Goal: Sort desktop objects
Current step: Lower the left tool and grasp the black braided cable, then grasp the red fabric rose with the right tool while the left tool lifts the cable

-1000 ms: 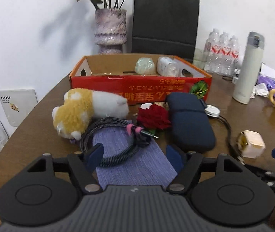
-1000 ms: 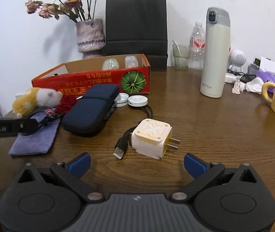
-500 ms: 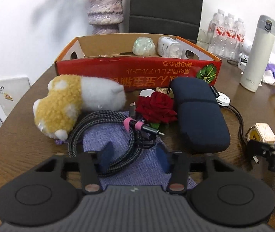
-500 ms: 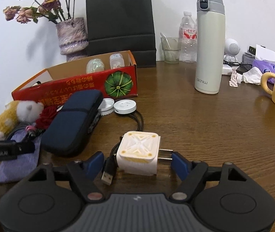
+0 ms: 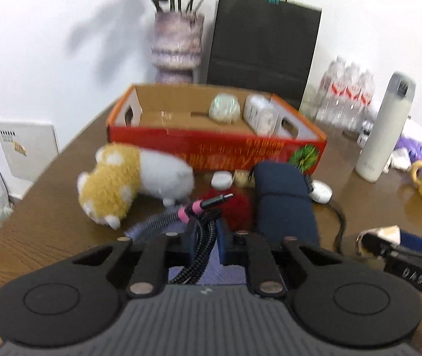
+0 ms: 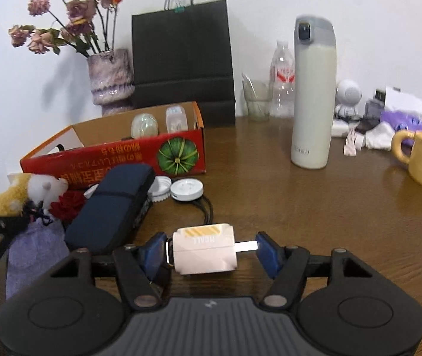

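Braided cable (image 5: 200, 252) hangs bunched between the closing pads of the left gripper (image 5: 205, 241), lifted above the purple cloth (image 6: 34, 249) beside the plush toy (image 5: 131, 181). Rightward, past the navy case (image 6: 110, 210), the right gripper (image 6: 209, 252) is closing on the white charger plug (image 6: 203, 252), gripped prongs sideways above the table (image 6: 315, 207).

Both grippers (image 6: 211, 252): black bodies, blue pads, ribbed grey housing, silver screws.
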